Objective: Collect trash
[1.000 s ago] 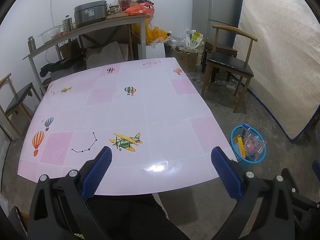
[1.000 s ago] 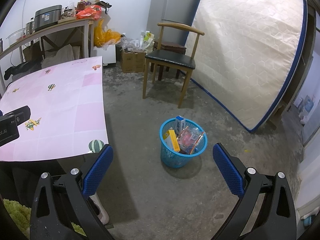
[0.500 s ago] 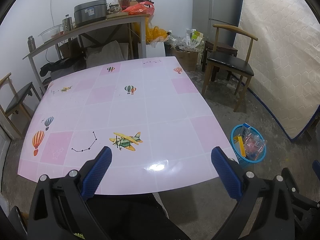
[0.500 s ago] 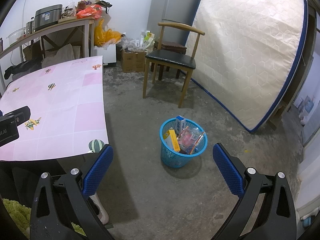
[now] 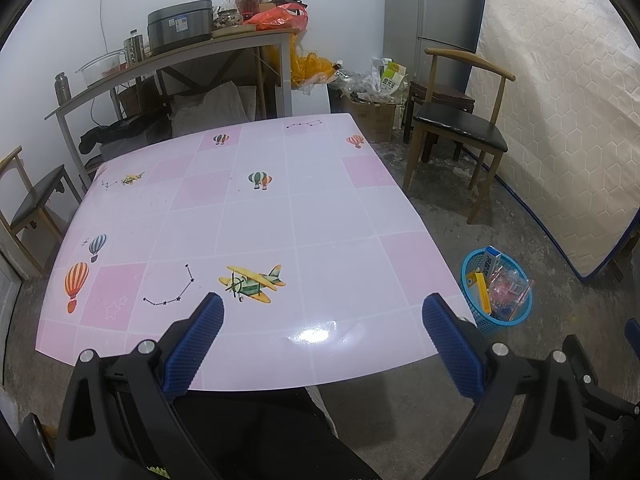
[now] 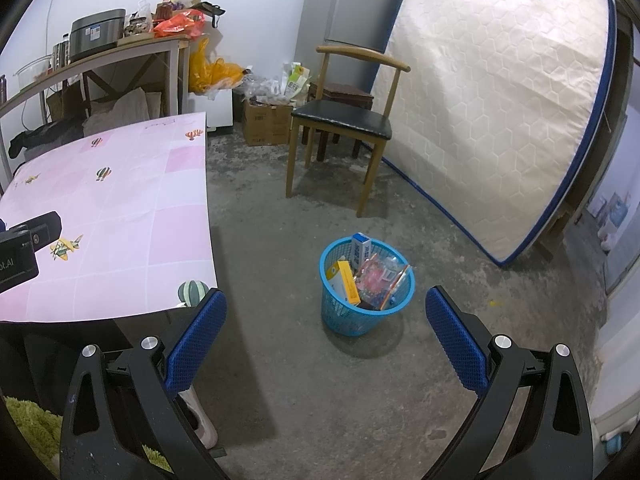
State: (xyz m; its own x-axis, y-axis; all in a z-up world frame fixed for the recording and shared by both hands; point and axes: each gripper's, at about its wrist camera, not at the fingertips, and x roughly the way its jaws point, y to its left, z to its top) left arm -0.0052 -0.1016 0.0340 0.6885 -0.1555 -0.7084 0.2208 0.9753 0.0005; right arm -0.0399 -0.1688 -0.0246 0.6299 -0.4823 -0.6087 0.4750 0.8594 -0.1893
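Observation:
A blue plastic basket [image 6: 366, 312] stands on the concrete floor to the right of the table, holding a blue-white carton, a yellow box and pink wrappers. The same basket [image 5: 476, 312] shows at the right in the left wrist view. My right gripper [image 6: 324, 300] hangs open above the floor in front of the basket, with nothing between its blue pads. My left gripper [image 5: 322, 306] is open over the near edge of the pink table [image 5: 256, 220], also holding nothing. No loose trash shows on the tabletop.
A wooden chair [image 6: 340, 124] with a black seat stands beyond the basket. A mattress [image 6: 492, 92] leans on the right wall. A cluttered shelf table [image 5: 180, 56], cardboard boxes [image 6: 266, 122] and bags line the back wall. Another chair [image 5: 36, 204] is at the left.

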